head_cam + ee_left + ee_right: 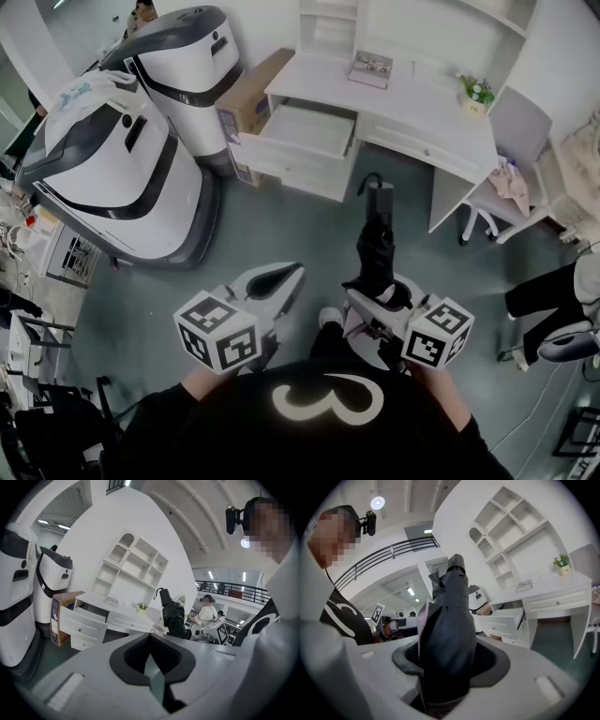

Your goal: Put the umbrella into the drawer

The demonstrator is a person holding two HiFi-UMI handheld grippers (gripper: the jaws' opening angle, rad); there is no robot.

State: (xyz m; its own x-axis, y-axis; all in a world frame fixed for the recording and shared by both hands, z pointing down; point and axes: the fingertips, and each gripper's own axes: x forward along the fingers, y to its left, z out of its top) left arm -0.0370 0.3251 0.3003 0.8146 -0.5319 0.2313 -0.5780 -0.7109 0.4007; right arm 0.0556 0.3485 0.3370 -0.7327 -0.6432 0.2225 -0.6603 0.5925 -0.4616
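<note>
On the left, the left gripper (292, 272) hangs with its jaws pressed together on nothing. Ahead, the white desk's (323, 84) drawer (305, 128) stands pulled out. Rightward, the right gripper (375, 296) clamps the folded black umbrella (378, 244), well apart from that drawer.

large white machine (112, 187) | second white machine (192, 66) behind it | cardboard box (248, 94) beside that | potted plant (476, 91) on table (412, 94) | chair (520, 117) just right
</note>
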